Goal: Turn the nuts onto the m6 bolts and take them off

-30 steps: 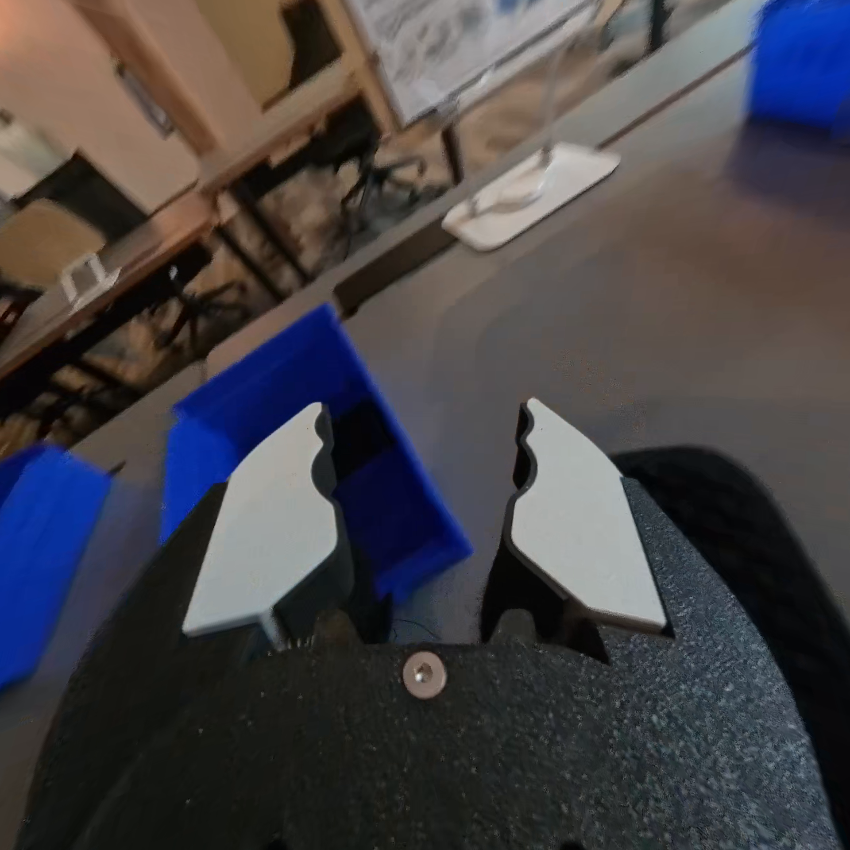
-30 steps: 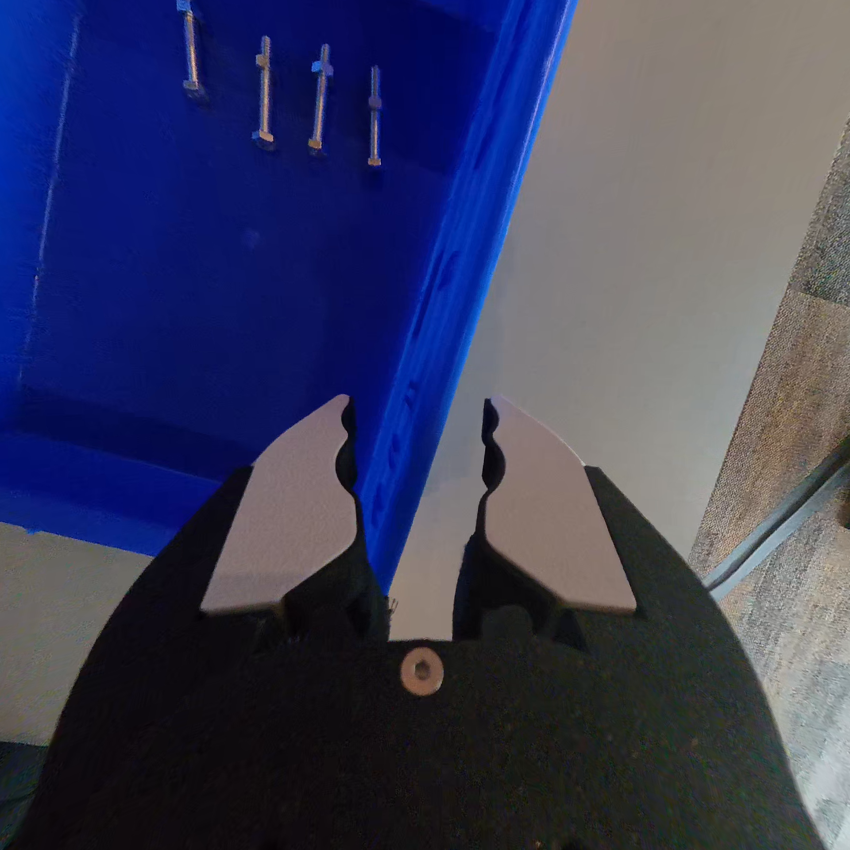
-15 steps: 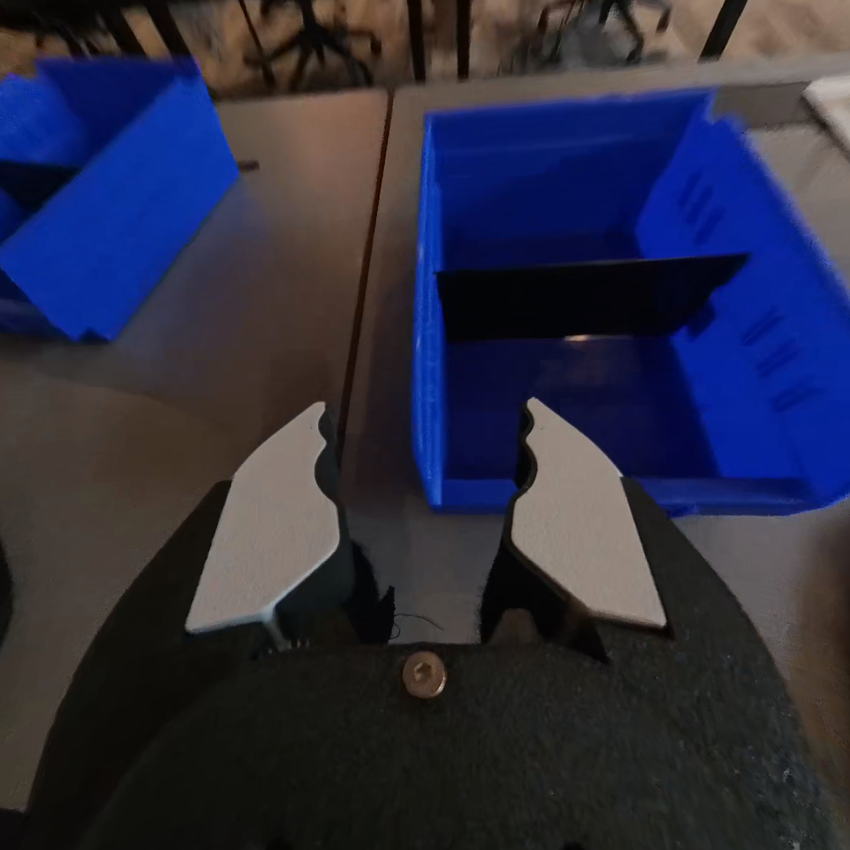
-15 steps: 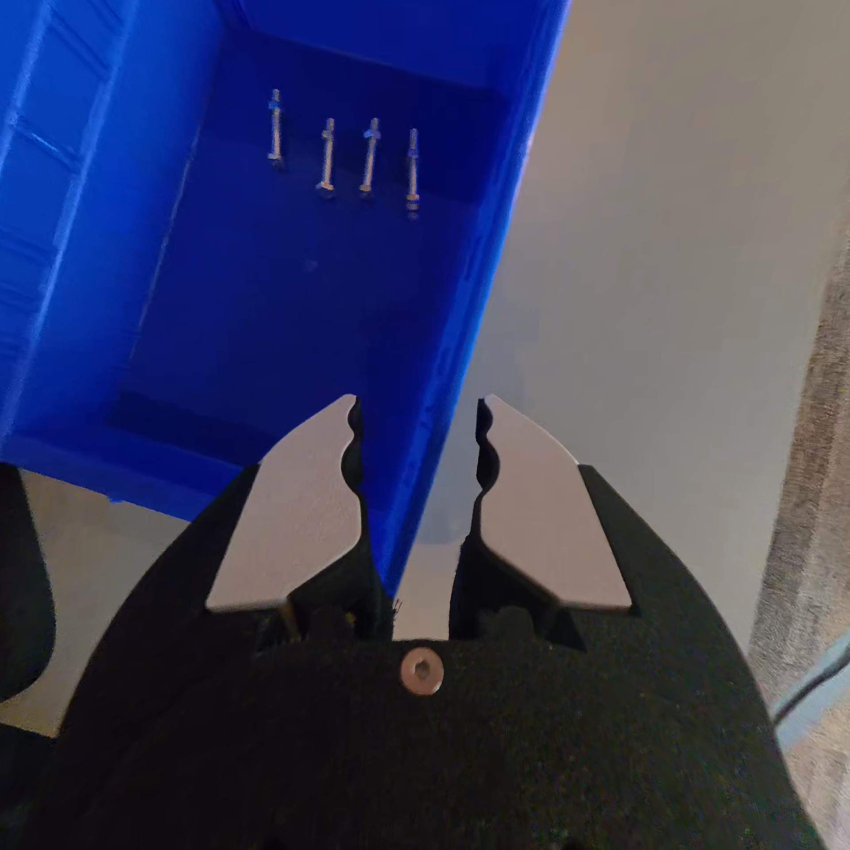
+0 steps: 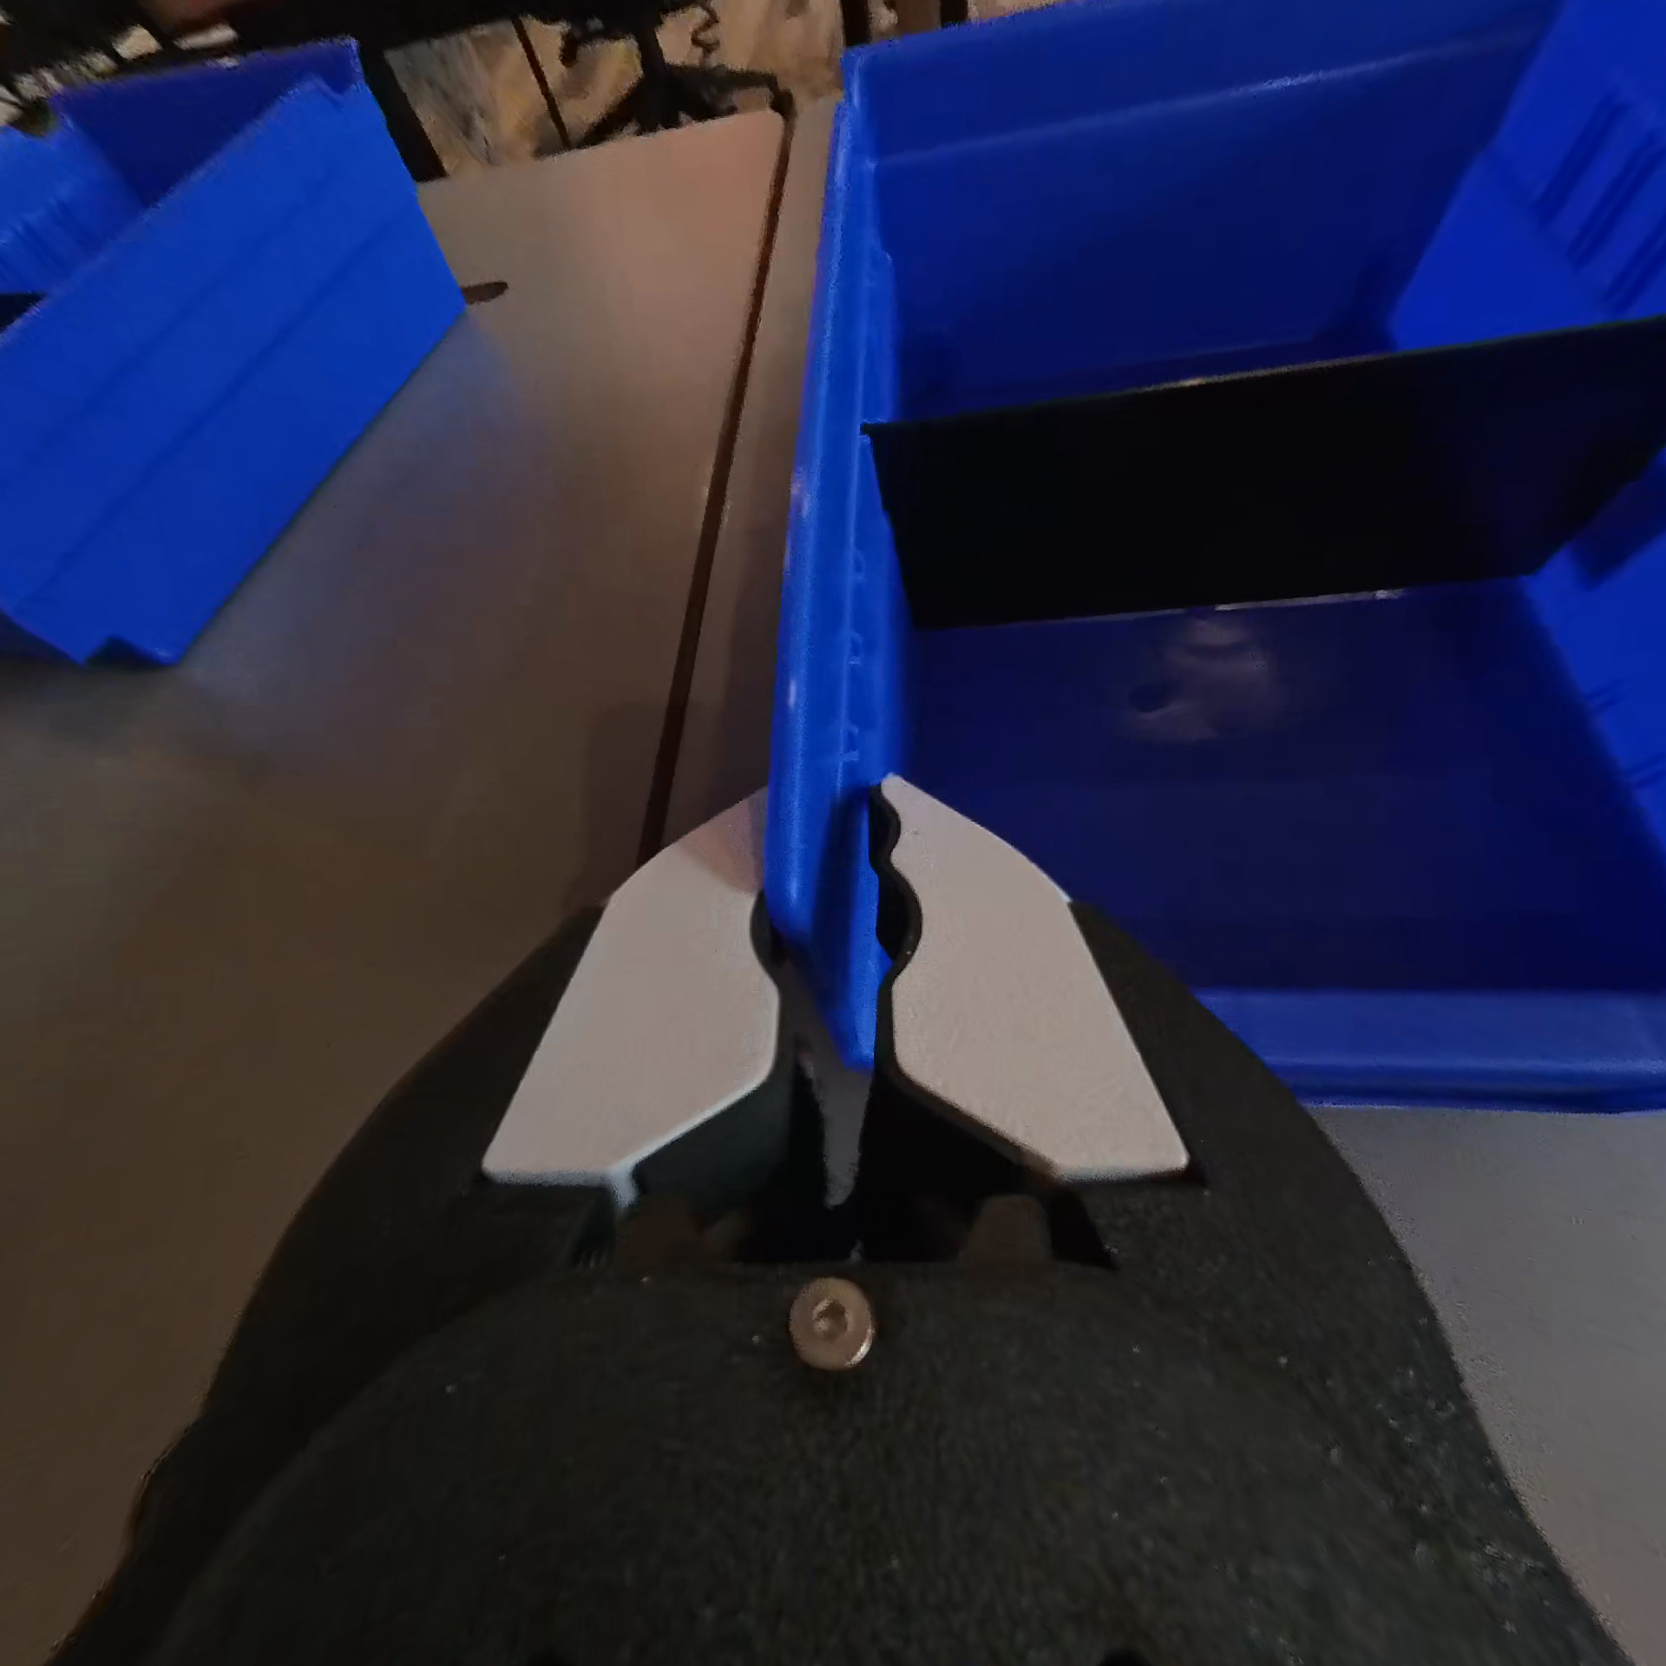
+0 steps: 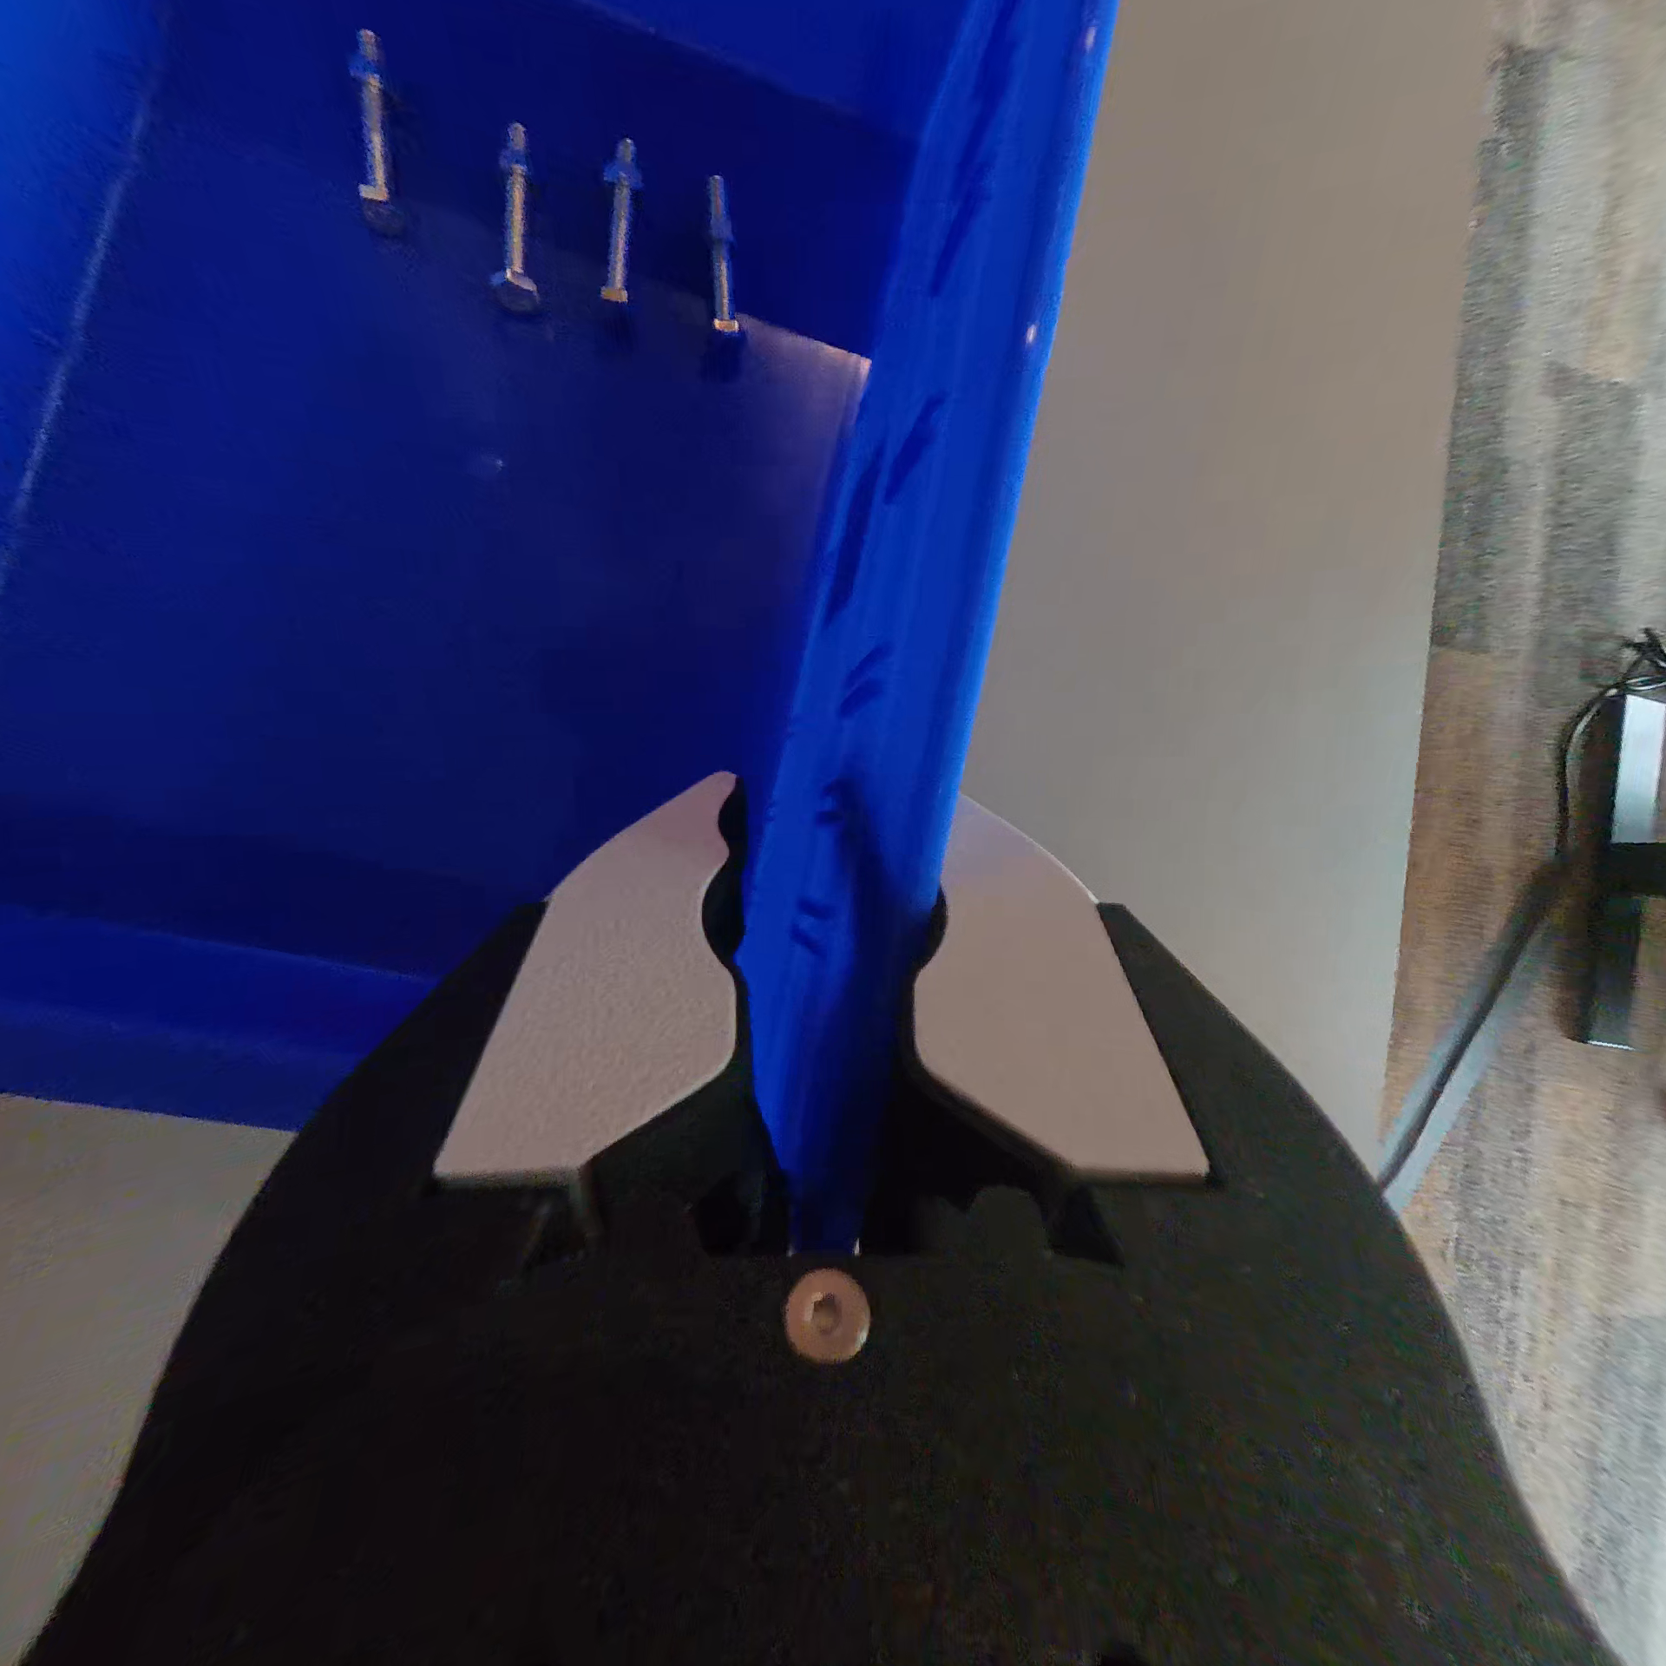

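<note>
Blue plastic dominates: the left gripper (image 5: 834,910) is clamped on the side wall of a divided bin (image 5: 1172,225), the right gripper (image 6: 834,901) on the wall of a bin (image 6: 947,451) holding four bolts (image 6: 541,216) with nuts on them. Judged step: positioning bins; next, release and reach for a bolt.

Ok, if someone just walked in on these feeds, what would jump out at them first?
Blue bins fill both views. The left tongs grip the left wall of a bin split by a black divider; the right tongs straddle the right wall of another bin. Four bolts lie side by side at that bin's far end.
</note>
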